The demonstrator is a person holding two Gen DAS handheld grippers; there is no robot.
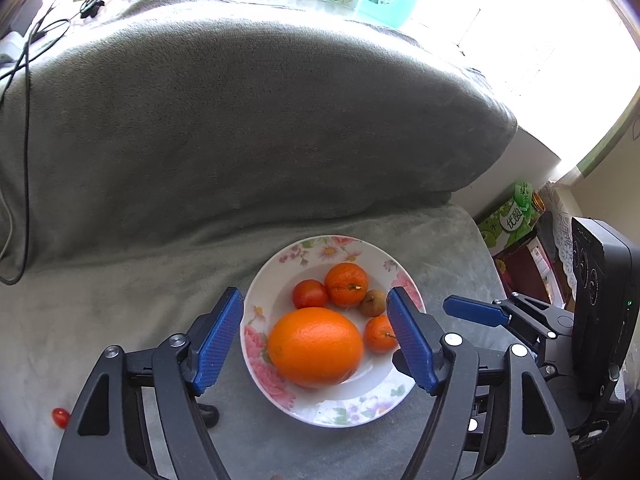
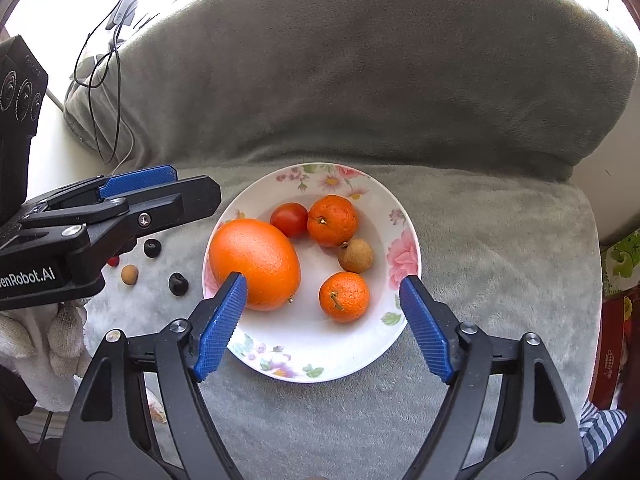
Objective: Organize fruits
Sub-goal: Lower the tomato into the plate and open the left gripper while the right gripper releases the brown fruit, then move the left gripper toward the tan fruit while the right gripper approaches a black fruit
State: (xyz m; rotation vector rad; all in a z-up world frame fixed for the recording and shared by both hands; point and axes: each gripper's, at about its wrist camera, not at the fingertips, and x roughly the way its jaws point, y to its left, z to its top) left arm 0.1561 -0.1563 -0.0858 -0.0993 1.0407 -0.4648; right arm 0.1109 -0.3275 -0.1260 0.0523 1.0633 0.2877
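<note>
Both the left claw [image 1: 314, 336] and right claw [image 2: 322, 320] hover wide and empty over the plate [image 2: 320, 360], apparently having let fruit into it.

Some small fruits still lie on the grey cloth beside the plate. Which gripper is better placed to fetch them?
Probably the left gripper: it hangs open right above the loose longan and dark fruits, left of the plate.

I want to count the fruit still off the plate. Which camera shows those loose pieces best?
The right wrist view: left of the plate lie two dark fruits, a small brown one and a partly hidden red one. The left wrist view shows only a small tomato.
</note>
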